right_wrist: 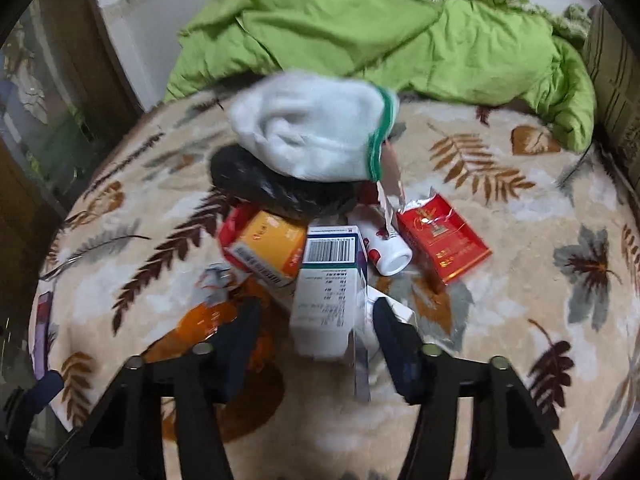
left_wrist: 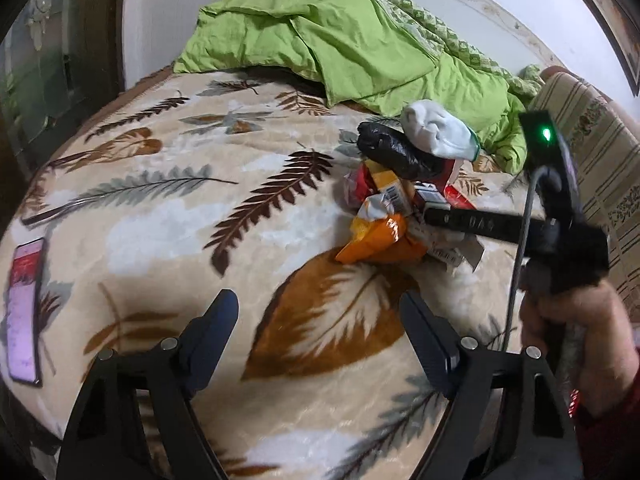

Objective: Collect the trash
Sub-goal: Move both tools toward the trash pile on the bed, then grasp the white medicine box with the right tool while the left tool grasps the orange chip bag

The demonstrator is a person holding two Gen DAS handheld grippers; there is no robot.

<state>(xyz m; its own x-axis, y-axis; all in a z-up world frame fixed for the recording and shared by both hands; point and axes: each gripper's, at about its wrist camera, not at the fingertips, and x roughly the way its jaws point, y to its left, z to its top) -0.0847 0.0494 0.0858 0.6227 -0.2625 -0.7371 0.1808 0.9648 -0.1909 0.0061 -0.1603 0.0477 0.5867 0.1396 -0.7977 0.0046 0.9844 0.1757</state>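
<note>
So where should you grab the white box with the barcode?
Grab the white box with the barcode across its two long sides, near the end closest to the right hand-held gripper. It lies lengthwise on the blanket, pointing at that hand-held gripper, whose jaws already straddle it, so coming straight down from above looks easiest.

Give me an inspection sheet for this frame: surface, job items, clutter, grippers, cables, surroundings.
Surface: bed under a leaf-print blanket.
Job's things: trash pile holding a white carton, yellow box, red packet, white bottle, orange wrapper and black bag.
Clutter: white sock on top of the pile; phone at the blanket's left edge; green duvet bunched at the far side.
Grippers: left gripper open over bare blanket; right gripper straddles the white carton, fingers not seen pressing on it.
Cables: one cable hanging from the right gripper's body.
Surroundings: wall behind, striped cushion on the right.
</note>
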